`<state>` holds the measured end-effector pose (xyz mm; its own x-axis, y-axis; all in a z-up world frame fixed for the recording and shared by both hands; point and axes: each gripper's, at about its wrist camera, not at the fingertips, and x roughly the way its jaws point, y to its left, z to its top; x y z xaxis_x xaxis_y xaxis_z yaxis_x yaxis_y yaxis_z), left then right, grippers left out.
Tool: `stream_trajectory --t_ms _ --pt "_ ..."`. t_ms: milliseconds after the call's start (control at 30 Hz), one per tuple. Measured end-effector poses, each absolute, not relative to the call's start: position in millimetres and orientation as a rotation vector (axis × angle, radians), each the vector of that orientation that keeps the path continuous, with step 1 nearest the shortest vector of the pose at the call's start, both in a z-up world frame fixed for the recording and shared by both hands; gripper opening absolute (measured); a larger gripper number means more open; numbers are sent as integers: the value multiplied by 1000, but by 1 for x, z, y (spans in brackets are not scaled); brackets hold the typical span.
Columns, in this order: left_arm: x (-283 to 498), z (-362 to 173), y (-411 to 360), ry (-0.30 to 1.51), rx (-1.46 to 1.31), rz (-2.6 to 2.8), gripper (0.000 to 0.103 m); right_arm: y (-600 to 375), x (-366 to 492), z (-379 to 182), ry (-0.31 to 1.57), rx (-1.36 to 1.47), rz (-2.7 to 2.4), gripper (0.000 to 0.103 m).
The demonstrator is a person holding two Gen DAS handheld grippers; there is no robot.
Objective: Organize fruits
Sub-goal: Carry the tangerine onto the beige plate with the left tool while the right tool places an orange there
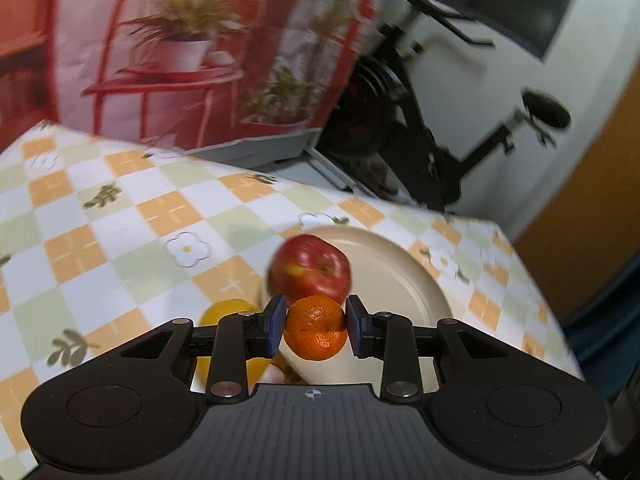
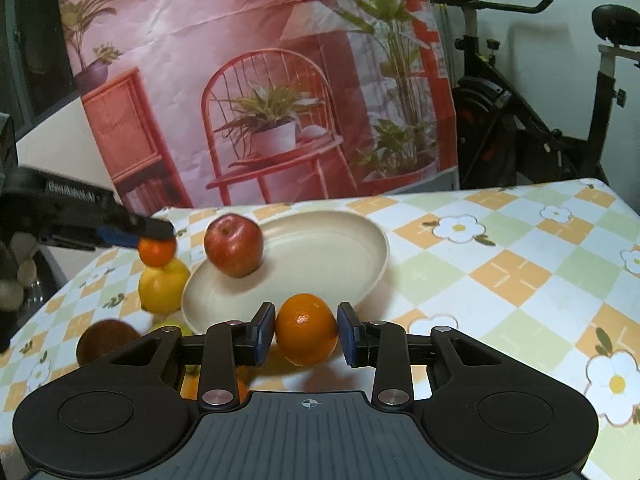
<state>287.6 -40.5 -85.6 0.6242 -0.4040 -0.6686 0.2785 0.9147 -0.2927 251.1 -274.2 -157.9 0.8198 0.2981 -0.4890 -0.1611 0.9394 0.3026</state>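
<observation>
Left wrist view
Room: a printed backdrop (image 1: pixel 192 52) of a red chair and potted plants is hanging behind the checked, flower-patterned surface (image 1: pixel 120 216); an exercise bike (image 1: pixel 432 120) is standing beyond it.
Left gripper (image 1: pixel 316 326): its jaws are pinching a small mandarin (image 1: pixel 316 328), hovering over the near rim of the cream plate (image 1: pixel 392 272).
Apple (image 1: pixel 310 270): sitting on the plate, just behind the mandarin.
Lemon (image 1: pixel 228 312): lying off the plate, left of it.
Risk: the mandarin is looking soft; too hard a squeeze may be bruising it, and a release near the apple may be nudging either fruit off the plate.

Right wrist view
Right gripper (image 2: pixel 306 330): its jaws are spread around an orange (image 2: pixel 306 330) near the plate (image 2: pixel 360 248); whether the pads are touching it I cannot tell.
Brown fruit (image 2: pixel 106 340): resting left of the plate.
Risk: the round orange may be rolling away if the jaws close off-centre.

Writing: none readable in either view.
</observation>
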Motion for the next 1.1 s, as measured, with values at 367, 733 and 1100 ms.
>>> stream_trajectory --t_ms 367,733,1100 --pt "300 -106 -76 831 63 -412 34 -269 299 -158 562 167 203 31" --pt "304 -115 -92 836 207 -389 34 -279 335 -168 575 151 162 31" --pt "304 -116 -91 845 205 -369 35 -281 333 -173 573 138 151 38"
